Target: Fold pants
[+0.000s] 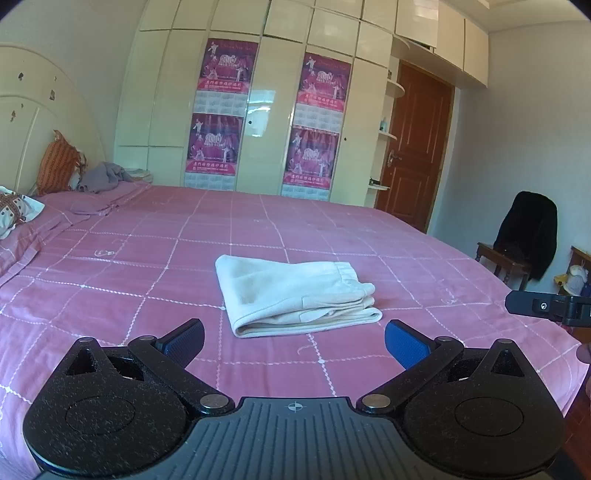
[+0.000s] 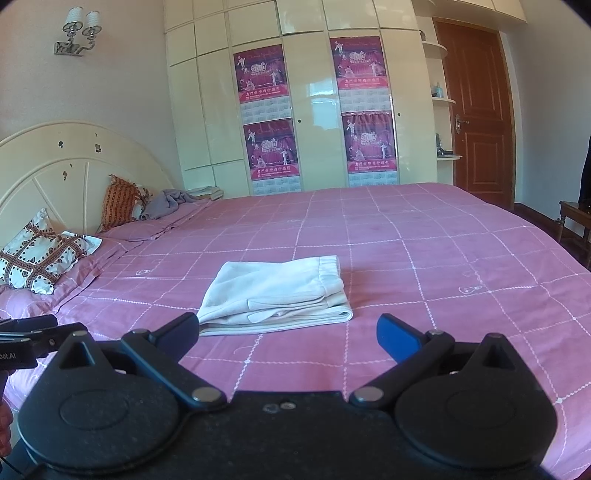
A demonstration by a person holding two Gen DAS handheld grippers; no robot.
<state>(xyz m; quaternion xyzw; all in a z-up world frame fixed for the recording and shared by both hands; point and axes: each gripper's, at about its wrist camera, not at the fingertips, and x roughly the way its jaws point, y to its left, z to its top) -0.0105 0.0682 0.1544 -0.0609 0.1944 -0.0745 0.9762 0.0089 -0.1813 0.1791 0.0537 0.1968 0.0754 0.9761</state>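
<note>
Folded cream fleece pants (image 1: 295,291) lie on the pink checked bedspread (image 1: 388,243), both tongs empty.

The left tongs (image 1: 294,338) and right tongs (image 2: 288,332) each stand spread wide, gripping nothing, held above the bed. The pants sit just ahead of both, flat in a layered stack, elastic waistband toward the right tongs' side, apart from either pair's blue-padded fingers (image 1: 404,347).

One folded pair of pants (image 1: 295,291) ahead of the grippers, one pink bed cover (image 1: 147,266), four posters (image 2: 260,74) on one wardrobe (image 2: 210,110), one door (image 2: 476,110), two patterned pillows (image 2: 40,262), one wall lamp (image 2: 79,31).
</note>
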